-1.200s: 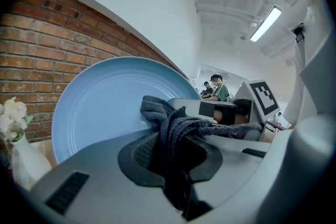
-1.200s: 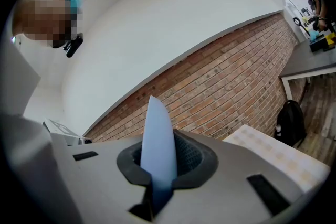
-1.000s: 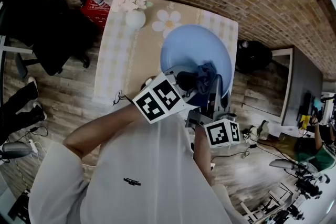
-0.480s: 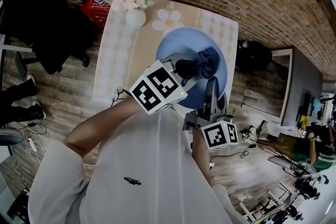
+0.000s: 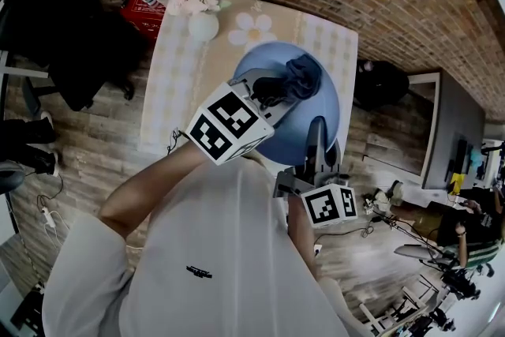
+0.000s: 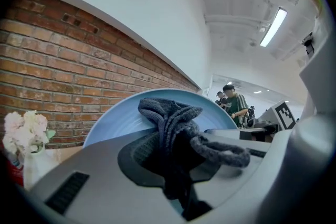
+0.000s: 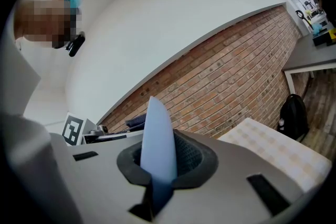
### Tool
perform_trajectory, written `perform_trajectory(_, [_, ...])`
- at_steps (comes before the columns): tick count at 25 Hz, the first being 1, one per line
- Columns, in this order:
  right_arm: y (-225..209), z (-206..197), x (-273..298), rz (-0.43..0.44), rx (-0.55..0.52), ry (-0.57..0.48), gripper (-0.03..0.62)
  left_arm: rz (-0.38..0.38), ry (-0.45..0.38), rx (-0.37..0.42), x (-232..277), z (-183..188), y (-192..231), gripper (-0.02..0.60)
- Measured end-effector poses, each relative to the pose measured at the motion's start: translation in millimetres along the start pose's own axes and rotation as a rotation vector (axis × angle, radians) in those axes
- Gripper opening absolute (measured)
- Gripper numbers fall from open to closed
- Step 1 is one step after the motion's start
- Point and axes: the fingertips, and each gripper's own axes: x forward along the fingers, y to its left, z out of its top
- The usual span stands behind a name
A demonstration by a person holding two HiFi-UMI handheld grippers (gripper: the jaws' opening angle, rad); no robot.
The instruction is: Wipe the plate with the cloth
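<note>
A light blue plate (image 5: 316, 102) is held tilted above the table, its near rim clamped in my right gripper (image 5: 317, 144), which is shut on it. In the right gripper view the plate (image 7: 157, 139) shows edge-on between the jaws. My left gripper (image 5: 286, 87) is shut on a dark grey-blue cloth (image 5: 304, 75), which presses on the plate's upper part. In the left gripper view the cloth (image 6: 173, 128) bunches out of the jaws against the plate (image 6: 115, 118).
A table with a checked cloth (image 5: 177, 83) lies below, bearing a white vase of pale flowers (image 5: 201, 8) and a daisy-shaped mat (image 5: 252, 31). A red box (image 5: 142, 12) sits at its far left. A black bag (image 5: 383, 83) lies on the wooden floor at right.
My left gripper has carried the cloth up across the plate, from its lower middle toward the far rim. The right gripper and plate have stayed nearly still.
</note>
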Motion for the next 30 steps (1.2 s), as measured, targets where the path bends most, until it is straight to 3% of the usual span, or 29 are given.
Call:
perform_trajectory(8, [-1.0,2.5,-2.2,0.002,0.015,-0.012,0.06,0.103,0.018,0.021,-9.4,-6.1,32.6,0.061])
perform_trajectory(17, [-4.4,7.2,-3.4,-0.006,0.039,-0.032,0.06,0.169,0.056,0.042,-19.4,-28.3,44.9,0.061])
perform_trajectory(30, [-7.8,17.3,-3.2,-0.024,0.024,-0.068,0.058,0.124,0.061,-0.014,-13.4,-42.3,15.2,0.061])
